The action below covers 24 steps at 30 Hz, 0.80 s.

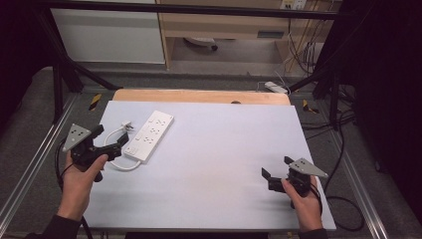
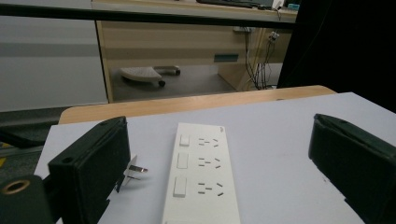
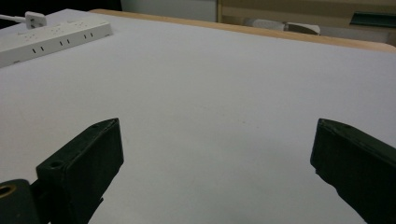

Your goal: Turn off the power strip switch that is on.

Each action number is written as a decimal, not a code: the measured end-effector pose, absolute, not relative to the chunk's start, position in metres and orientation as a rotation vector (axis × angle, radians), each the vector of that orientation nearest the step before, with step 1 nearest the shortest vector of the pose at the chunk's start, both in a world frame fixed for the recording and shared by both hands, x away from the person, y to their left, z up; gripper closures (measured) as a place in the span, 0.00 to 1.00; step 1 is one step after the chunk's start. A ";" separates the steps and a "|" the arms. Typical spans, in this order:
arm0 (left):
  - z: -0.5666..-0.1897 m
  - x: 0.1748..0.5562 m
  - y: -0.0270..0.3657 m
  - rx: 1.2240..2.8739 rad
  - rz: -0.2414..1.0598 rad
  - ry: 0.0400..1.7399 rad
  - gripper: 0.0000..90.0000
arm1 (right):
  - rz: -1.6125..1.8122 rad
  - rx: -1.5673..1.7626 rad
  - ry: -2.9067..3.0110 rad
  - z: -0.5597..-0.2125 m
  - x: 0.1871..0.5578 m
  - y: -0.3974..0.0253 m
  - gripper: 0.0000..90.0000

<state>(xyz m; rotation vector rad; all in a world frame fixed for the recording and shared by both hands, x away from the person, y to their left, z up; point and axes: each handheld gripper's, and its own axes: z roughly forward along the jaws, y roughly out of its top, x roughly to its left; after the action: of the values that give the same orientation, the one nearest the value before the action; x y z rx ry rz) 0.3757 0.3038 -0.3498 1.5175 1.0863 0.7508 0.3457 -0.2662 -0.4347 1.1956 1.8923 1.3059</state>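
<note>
A white power strip [image 1: 149, 135] lies at an angle on the table's left half, seen close up in the left gripper view [image 2: 201, 172]. Its white plug [image 1: 128, 125] rests beside it, prongs showing [image 2: 135, 169], and its cable [image 1: 119, 165] loops toward the near side. My left gripper [image 1: 110, 137] is held open just left of the strip, with the strip lying beyond its jaws [image 2: 218, 154]. My right gripper [image 1: 276, 168] is open over bare table at the near right, nothing between its jaws [image 3: 215, 144]. From there the strip [image 3: 51, 39] lies far off to the left.
The white table top [image 1: 214, 149] has a wooden strip [image 1: 199, 95] along its far edge. Black frame posts [image 1: 57, 79] stand at both sides. Beyond are a wooden desk [image 1: 224, 25], a floor socket block [image 1: 276, 87] and cables [image 1: 343, 164] at the right.
</note>
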 end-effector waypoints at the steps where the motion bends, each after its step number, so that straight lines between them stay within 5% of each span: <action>1: -0.350 0.377 0.304 1.516 0.748 1.088 0.06 | 1.306 1.196 1.892 -0.435 0.346 -0.266 0.03; 24: -0.358 0.417 0.291 1.515 0.719 1.121 0.06 | 1.311 1.197 1.893 -0.434 0.347 -0.268 0.03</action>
<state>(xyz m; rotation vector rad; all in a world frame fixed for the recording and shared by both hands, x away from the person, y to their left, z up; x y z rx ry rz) 0.4167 0.2911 -0.3583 1.5146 1.1208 0.7190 0.3466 -0.2685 -0.4344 1.1968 1.8927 1.3107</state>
